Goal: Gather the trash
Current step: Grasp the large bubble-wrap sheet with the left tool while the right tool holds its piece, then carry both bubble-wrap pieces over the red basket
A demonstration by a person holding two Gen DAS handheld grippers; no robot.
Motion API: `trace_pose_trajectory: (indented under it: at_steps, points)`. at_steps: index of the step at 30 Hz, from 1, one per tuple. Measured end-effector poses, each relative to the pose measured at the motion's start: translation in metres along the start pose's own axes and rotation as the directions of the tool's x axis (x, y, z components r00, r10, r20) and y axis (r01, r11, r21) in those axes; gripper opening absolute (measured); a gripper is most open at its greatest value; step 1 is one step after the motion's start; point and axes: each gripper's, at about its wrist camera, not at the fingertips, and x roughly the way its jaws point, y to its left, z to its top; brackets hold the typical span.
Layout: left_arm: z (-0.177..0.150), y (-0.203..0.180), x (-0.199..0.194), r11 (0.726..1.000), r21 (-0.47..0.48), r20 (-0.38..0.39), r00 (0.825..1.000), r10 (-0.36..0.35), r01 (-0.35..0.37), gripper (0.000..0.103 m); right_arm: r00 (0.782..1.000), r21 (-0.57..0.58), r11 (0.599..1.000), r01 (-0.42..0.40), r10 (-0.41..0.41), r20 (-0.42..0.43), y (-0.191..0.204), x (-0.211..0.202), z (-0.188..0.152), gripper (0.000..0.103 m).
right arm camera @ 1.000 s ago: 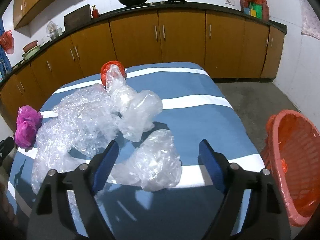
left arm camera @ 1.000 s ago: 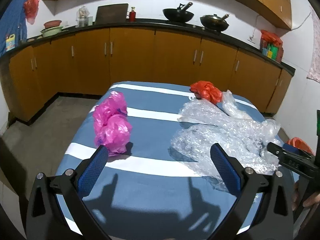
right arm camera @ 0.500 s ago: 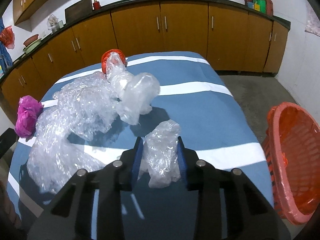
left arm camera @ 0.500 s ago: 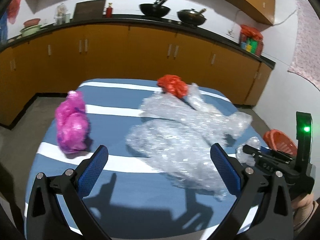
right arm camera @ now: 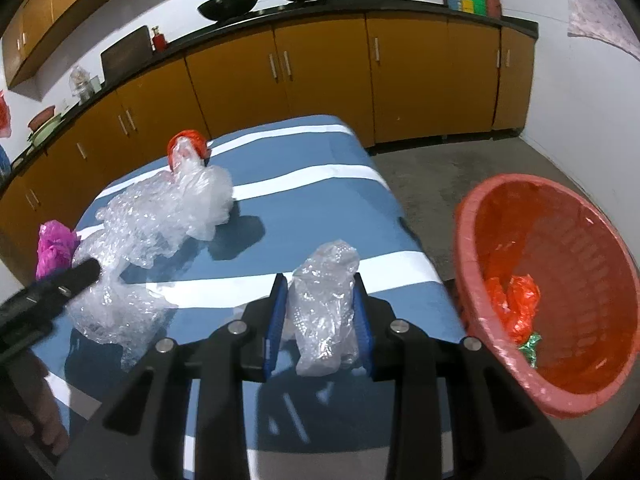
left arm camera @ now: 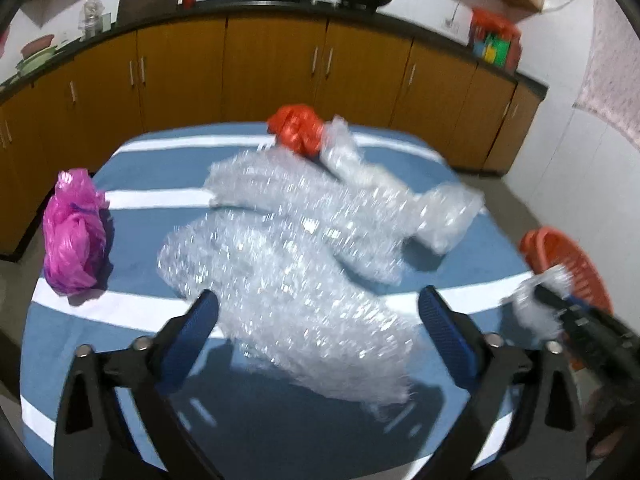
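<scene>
Trash-carrying step: right gripper [right arm camera: 320, 320] clamps clear plastic wad [right arm camera: 324, 304]; red basket [right arm camera: 472, 280], frame right, likely comes next. Left gripper [left arm camera: 318, 316] jaws closing around bubble wrap [left arm camera: 304, 280], not yet pressing.

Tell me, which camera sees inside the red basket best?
The right wrist view: the red basket faces it, showing orange and green scraps at its bottom. The left wrist view catches only a blurred part of the basket behind the right gripper's clear plastic.

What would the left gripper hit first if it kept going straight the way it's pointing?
Most likely the big bubble wrap sheet: the left gripper, its jaws closing, already frames the sheet's near end. Blur makes depth uncertain.
</scene>
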Motion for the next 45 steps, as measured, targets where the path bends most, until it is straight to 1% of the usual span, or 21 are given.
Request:
trace_pose_trajectory:
  at_steps: [1,2,3,4,5,7,9,12,13,15,17,18,19,20,21,22,24,30,37,41,45]
  points:
    - [-0.002,0.001,0.003,1.000,0.000,-0.015,1.000,0.006,-0.006,0.083,1.000,0.004,1.000,0.000,0.000,0.003,-0.002,-0.002,0.000,0.032]
    - [-0.005,0.004,0.006,1.000,-0.003,-0.032,0.999,0.012,-0.012,0.079,1.000,0.006,1.000,0.000,0.000,0.005,-0.003,-0.003,0.000,0.032]
    - [-0.008,0.008,0.008,1.000,-0.008,-0.044,0.999,0.019,-0.019,0.073,1.000,0.008,1.000,-0.001,0.001,0.007,-0.005,-0.004,0.000,0.032]
    - [-0.010,0.011,0.009,1.000,-0.010,-0.054,0.998,0.022,-0.022,0.068,1.000,0.010,1.000,-0.003,0.003,0.009,-0.006,-0.006,0.000,0.032]
    - [-0.011,0.014,0.008,1.000,-0.011,-0.057,0.998,0.024,-0.025,0.066,1.000,0.011,1.000,-0.004,0.004,0.010,-0.006,-0.006,0.000,0.032]
    - [-0.013,0.020,0.007,0.999,-0.007,-0.058,0.998,0.031,-0.031,0.057,1.000,0.010,1.000,-0.007,0.007,0.013,-0.005,-0.008,0.000,0.032]
    - [-0.014,0.028,0.003,0.999,-0.001,-0.055,0.998,0.036,-0.036,0.055,1.000,0.008,1.000,-0.010,0.010,0.017,-0.004,-0.010,0.000,0.032]
    - [-0.015,0.040,0.000,0.999,-0.003,-0.060,0.997,0.054,-0.054,0.056,1.000,0.008,1.000,-0.015,0.015,0.022,-0.003,-0.012,-0.001,0.032]
    - [-0.015,0.044,0.001,0.998,-0.009,-0.072,0.996,0.055,-0.056,0.062,1.000,0.010,1.000,-0.017,0.017,0.023,-0.002,-0.013,-0.001,0.032]
    - [-0.017,0.053,0.003,0.997,-0.040,-0.095,0.993,0.064,-0.069,0.069,0.999,0.014,1.000,-0.022,0.022,0.023,-0.002,-0.014,-0.001,0.032]
    - [-0.019,0.058,0.003,0.996,-0.068,-0.098,0.994,0.048,-0.055,0.069,0.999,0.012,1.000,-0.026,0.026,0.026,-0.001,-0.016,-0.001,0.032]
    - [-0.019,0.059,0.003,0.996,-0.071,-0.100,0.994,0.044,-0.051,0.066,0.999,0.009,1.000,-0.026,0.026,0.028,0.000,-0.018,-0.001,0.032]
    - [-0.020,0.059,0.002,0.997,-0.071,-0.100,0.994,0.036,-0.043,0.055,0.999,0.006,1.000,-0.026,0.026,0.030,0.000,-0.019,-0.001,0.032]
    - [-0.021,0.059,0.000,0.997,-0.067,-0.099,0.995,0.025,-0.032,0.051,0.999,0.002,1.000,-0.026,0.026,0.033,0.000,-0.022,-0.001,0.032]
    - [-0.021,0.059,-0.002,0.998,-0.059,-0.097,0.995,0.020,-0.025,0.043,0.999,0.000,1.000,-0.026,0.026,0.037,0.001,-0.024,-0.001,0.032]
    - [-0.021,0.058,-0.003,0.998,-0.053,-0.092,0.996,0.019,-0.024,0.038,0.999,-0.001,1.000,-0.027,0.027,0.040,0.001,-0.026,0.000,0.032]
    - [-0.021,0.058,-0.009,0.999,-0.048,-0.080,0.997,0.016,-0.020,0.031,0.998,0.001,1.000,-0.029,0.029,0.051,0.000,-0.032,0.001,0.032]
    - [-0.017,0.067,-0.029,0.998,-0.065,-0.034,0.999,0.025,-0.027,0.027,0.995,-0.001,0.999,-0.046,0.046,0.092,-0.001,-0.052,0.006,0.032]
    - [-0.014,0.076,-0.067,0.996,-0.084,0.055,0.998,0.032,-0.028,0.025,0.989,-0.010,0.998,-0.067,0.068,0.130,0.003,-0.075,0.008,0.032]
    - [-0.009,0.076,-0.088,0.995,-0.095,0.109,0.994,0.021,-0.011,0.025,0.985,-0.014,0.997,-0.075,0.076,0.154,0.003,-0.089,0.008,0.032]
    - [0.001,0.064,-0.102,0.997,-0.075,0.156,0.988,-0.015,0.027,0.025,0.980,-0.017,0.997,-0.070,0.072,0.184,0.001,-0.102,0.010,0.032]
